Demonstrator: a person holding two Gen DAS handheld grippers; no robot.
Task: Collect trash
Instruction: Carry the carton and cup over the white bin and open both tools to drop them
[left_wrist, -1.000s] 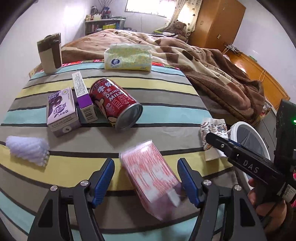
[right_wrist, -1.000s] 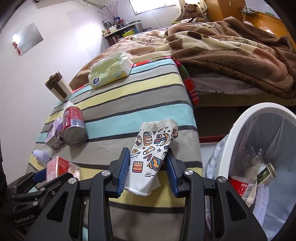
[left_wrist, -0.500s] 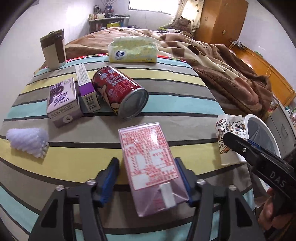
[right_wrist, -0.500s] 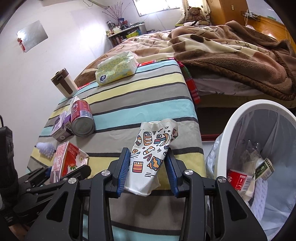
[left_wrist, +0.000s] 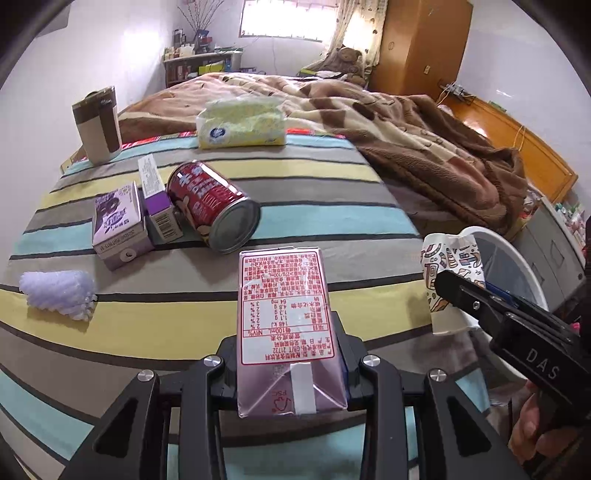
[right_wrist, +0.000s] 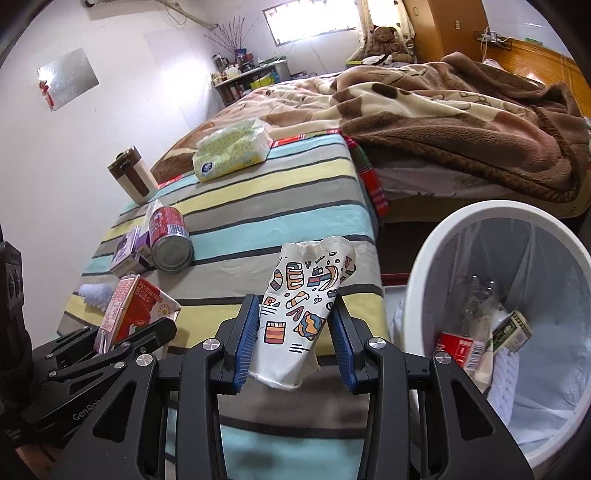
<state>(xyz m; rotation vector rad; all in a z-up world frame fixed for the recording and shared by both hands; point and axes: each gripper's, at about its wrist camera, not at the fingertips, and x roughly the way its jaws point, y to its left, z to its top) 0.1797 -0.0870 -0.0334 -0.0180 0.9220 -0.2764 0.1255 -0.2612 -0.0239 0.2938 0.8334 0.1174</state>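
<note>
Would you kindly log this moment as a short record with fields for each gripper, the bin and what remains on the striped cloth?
left gripper: jaws just closing, now clamped on the red drink carton
right gripper: shut on the crushed paper cup
bin: white, lined, beside the bed; already holds trash
on striped cloth: red can on its side, two purple cartons, tissue pack, tumbler

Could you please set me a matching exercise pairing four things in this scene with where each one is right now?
Things:
1. red-and-white drink carton
2. crushed paper cup
3. red can
4. tissue pack

Places:
A. lying on its side on the striped cloth
B. between the left gripper's jaws
C. at the cloth's far edge
D. between the right gripper's jaws

Pairs: 1-B, 2-D, 3-A, 4-C
</note>
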